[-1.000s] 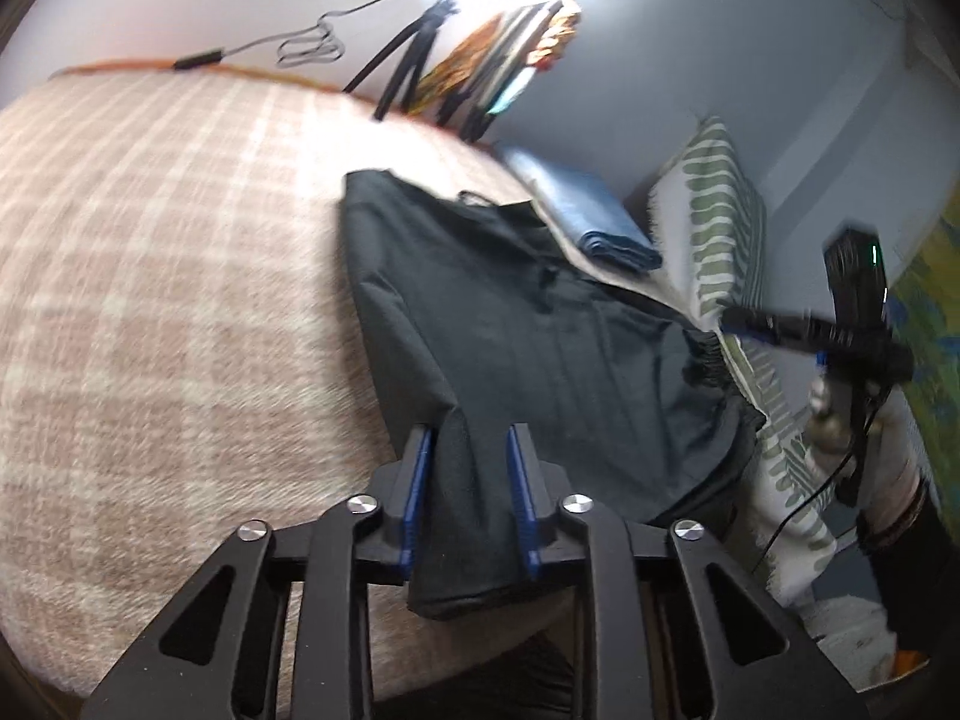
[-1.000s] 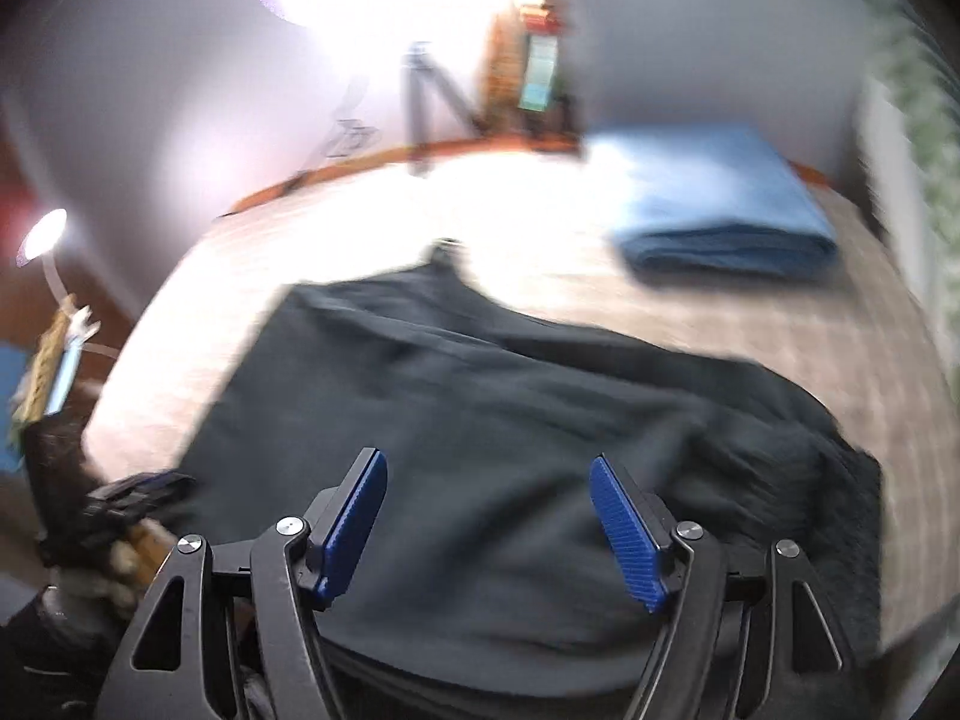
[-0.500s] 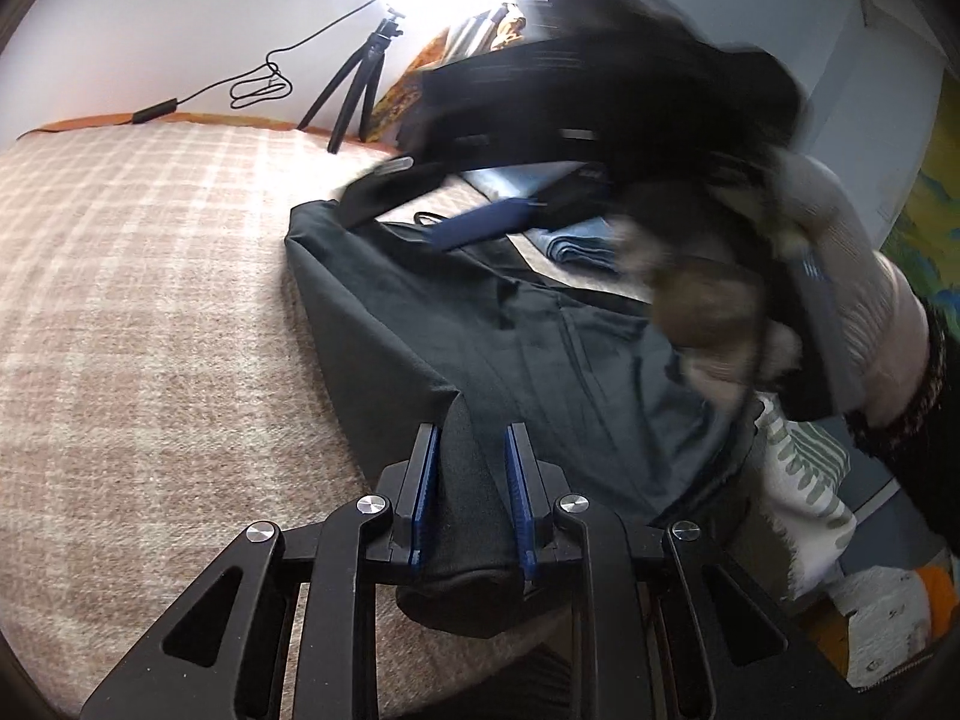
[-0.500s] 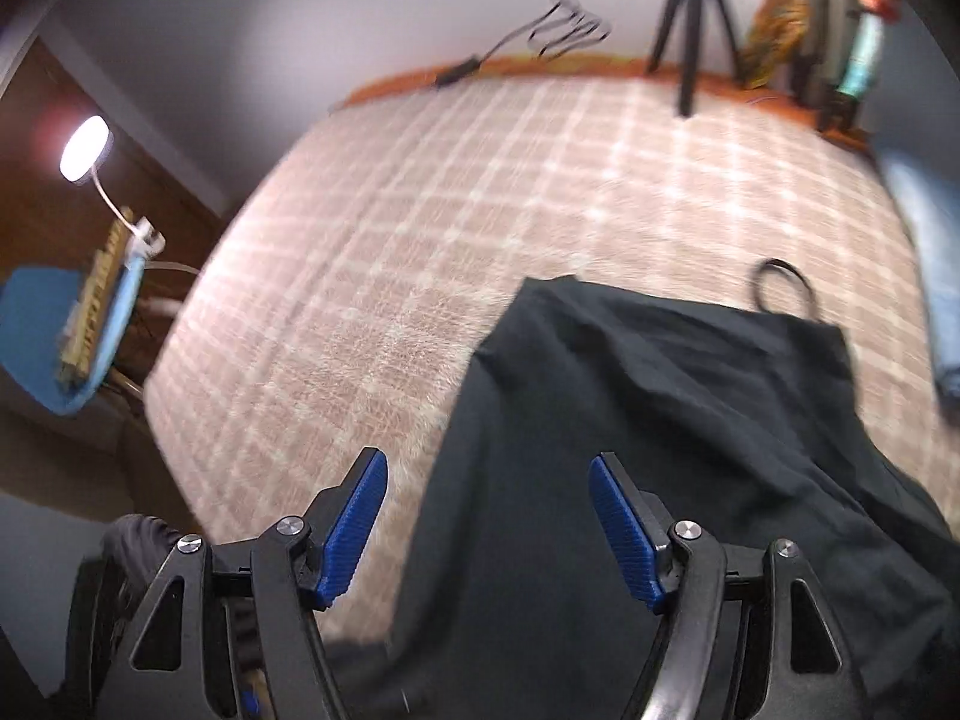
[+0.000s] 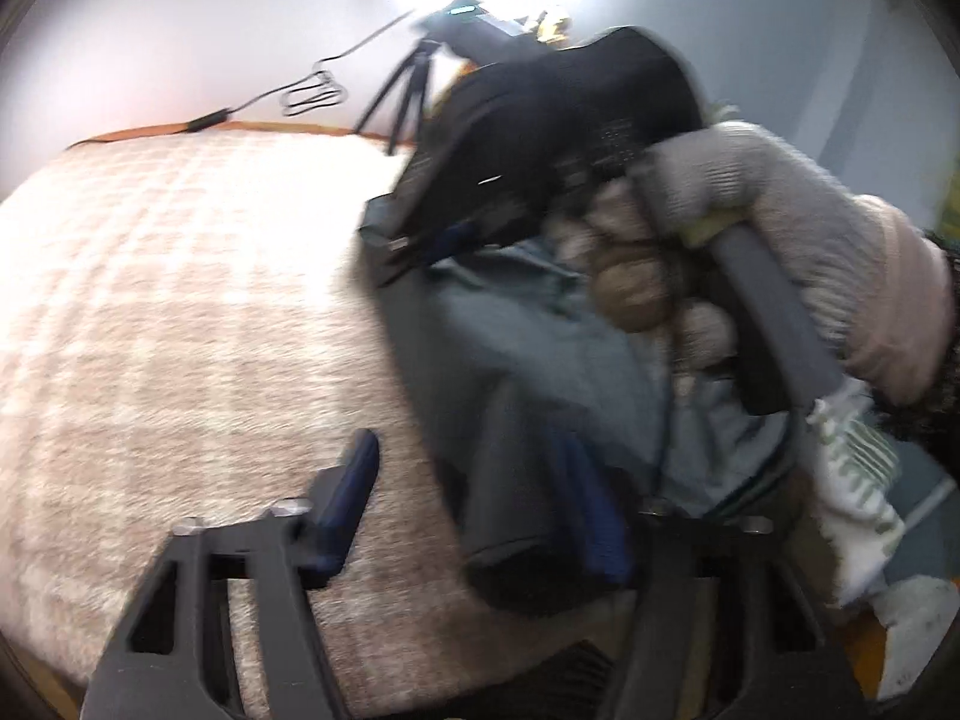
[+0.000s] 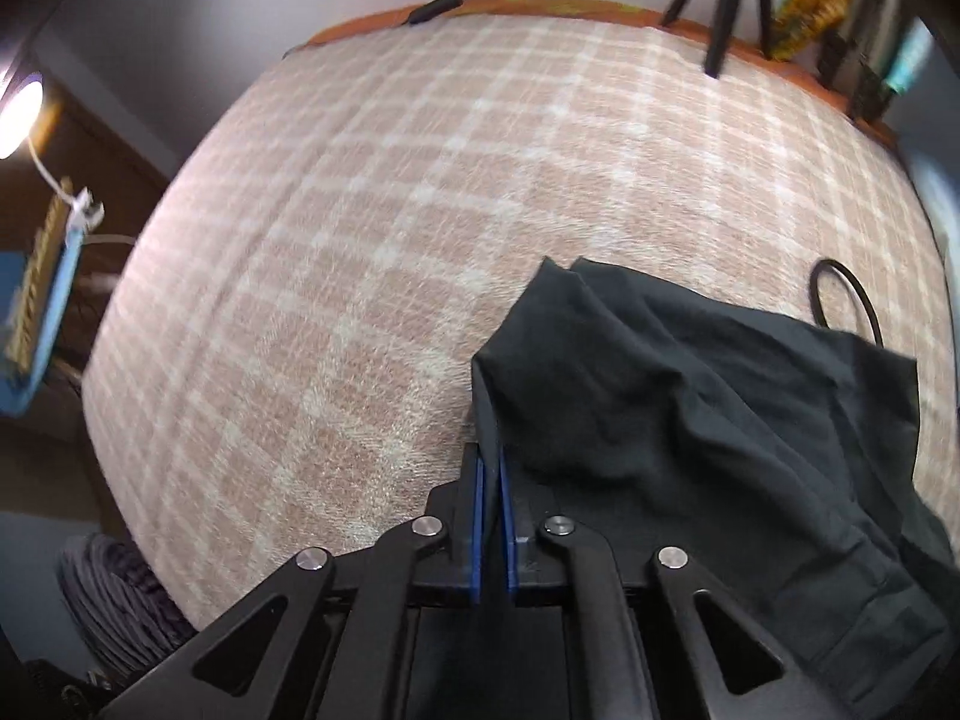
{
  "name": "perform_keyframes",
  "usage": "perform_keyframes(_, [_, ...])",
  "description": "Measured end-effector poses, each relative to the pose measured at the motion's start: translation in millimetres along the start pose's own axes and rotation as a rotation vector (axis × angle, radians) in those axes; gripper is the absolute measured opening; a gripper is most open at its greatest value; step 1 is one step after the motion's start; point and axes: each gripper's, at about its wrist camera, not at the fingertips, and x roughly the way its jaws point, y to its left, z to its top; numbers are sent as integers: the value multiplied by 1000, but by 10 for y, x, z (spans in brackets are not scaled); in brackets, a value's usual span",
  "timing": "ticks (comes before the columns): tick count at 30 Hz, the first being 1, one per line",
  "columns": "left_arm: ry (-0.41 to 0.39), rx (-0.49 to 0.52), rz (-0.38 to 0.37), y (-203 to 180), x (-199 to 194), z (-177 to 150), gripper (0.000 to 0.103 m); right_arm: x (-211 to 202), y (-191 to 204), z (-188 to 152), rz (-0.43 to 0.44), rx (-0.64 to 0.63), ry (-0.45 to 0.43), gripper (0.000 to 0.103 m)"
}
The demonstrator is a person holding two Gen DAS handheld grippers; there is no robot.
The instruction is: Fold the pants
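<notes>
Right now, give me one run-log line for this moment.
left gripper: jaws just opened, pants edge loose between | right gripper: jaws just closed on pants edge | surface: checked blanket

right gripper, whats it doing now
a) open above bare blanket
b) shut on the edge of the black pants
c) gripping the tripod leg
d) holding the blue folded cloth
b: in the right wrist view the right gripper has its blue pads pressed together on a raised fold at the edge of the black pants, over the plaid blanket.
</notes>
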Motion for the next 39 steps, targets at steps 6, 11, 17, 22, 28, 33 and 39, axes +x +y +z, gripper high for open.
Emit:
perform_keyframes(6, [34, -26, -58, -1, 116, -20, 47, -185, -142, -49, 63, 48, -54, 1])
perform_keyframes(11, [-25, 11, -148, -111, 40, 83, 12, -384, -291, -59, 107, 84, -103, 1])
perform_keyframes(17, [-47, 93, -201, -308, 58, 190, 8, -485, -469, -36, 116, 114, -102, 30])
perform_keyframes(22, [-34, 140, -215, -465, 98, 148, 7, -452, -497, 36, 74, 96, -77, 48])
perform_keyframes(28, [-30, 138, -225, -453, 30, 171, 7, -389, -498, 125, -14, 65, -80, 14])
perform_keyframes(33, [-35, 123, -280, -500, -31, 282, 6, -684, -712, 33, 47, 115, -158, 3])
perform_keyframes(39, [-38, 177, -384, -864, -49, 416, 6, -1244, -1140, -178, 85, 192, -254, 3])
